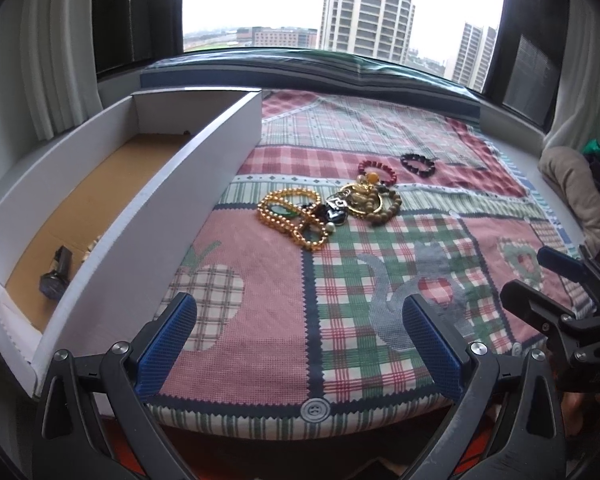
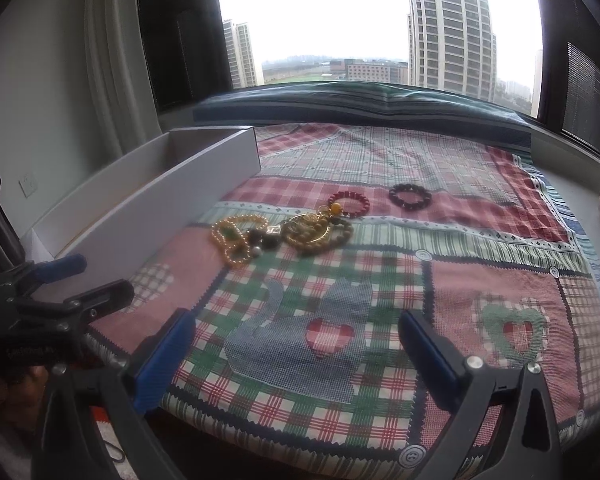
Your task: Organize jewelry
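A pile of jewelry lies mid-cloth: a gold bead necklace [image 1: 292,216] [image 2: 236,240], a gold bangle with wooden beads [image 1: 370,202] [image 2: 312,232], a red bead bracelet [image 1: 376,170] [image 2: 350,202] and a dark bead bracelet [image 1: 418,164] [image 2: 410,196]. A long white box [image 1: 160,200] [image 2: 148,216] stands at the left and holds a dark watch [image 1: 56,276]. My left gripper [image 1: 300,332] is open and empty near the cloth's front edge. My right gripper [image 2: 296,344] is open and empty too, to its right.
The patchwork plaid cloth [image 1: 340,320] covers a window ledge. A beige cushion [image 1: 572,188] lies at the far right. A striped bolster [image 2: 360,104] runs along the window behind. White curtains [image 1: 48,60] hang at the left.
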`<state>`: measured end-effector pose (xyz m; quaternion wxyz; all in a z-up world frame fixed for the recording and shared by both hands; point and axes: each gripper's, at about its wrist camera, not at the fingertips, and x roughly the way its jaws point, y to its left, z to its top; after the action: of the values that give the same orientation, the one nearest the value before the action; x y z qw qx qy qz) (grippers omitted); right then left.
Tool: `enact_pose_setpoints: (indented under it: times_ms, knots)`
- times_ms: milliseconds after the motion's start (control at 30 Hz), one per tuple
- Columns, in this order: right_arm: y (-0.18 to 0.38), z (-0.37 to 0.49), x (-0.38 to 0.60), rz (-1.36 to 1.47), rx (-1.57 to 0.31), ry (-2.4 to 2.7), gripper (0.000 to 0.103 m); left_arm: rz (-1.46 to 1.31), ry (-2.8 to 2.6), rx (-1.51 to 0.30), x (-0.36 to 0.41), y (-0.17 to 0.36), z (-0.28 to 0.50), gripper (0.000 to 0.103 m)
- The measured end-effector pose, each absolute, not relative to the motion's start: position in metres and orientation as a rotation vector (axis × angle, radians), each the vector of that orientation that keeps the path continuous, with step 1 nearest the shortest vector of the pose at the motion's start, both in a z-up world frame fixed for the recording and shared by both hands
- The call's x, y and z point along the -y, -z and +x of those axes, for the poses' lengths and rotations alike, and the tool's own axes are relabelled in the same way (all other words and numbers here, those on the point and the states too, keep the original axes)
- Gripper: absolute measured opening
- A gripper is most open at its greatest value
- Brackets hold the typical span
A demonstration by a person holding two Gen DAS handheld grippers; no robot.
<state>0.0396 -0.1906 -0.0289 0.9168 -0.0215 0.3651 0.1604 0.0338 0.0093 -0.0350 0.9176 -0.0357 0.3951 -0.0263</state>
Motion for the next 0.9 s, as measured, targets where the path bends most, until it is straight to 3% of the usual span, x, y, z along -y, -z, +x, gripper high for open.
enact_pose_setpoints:
  times_ms: [900]
  knots:
    - [0.046, 0.045, 0.197, 0.002, -0.811, -0.36, 0.103, -0.079, 0.128, -0.855, -0.017, 0.048, 0.088, 0.102]
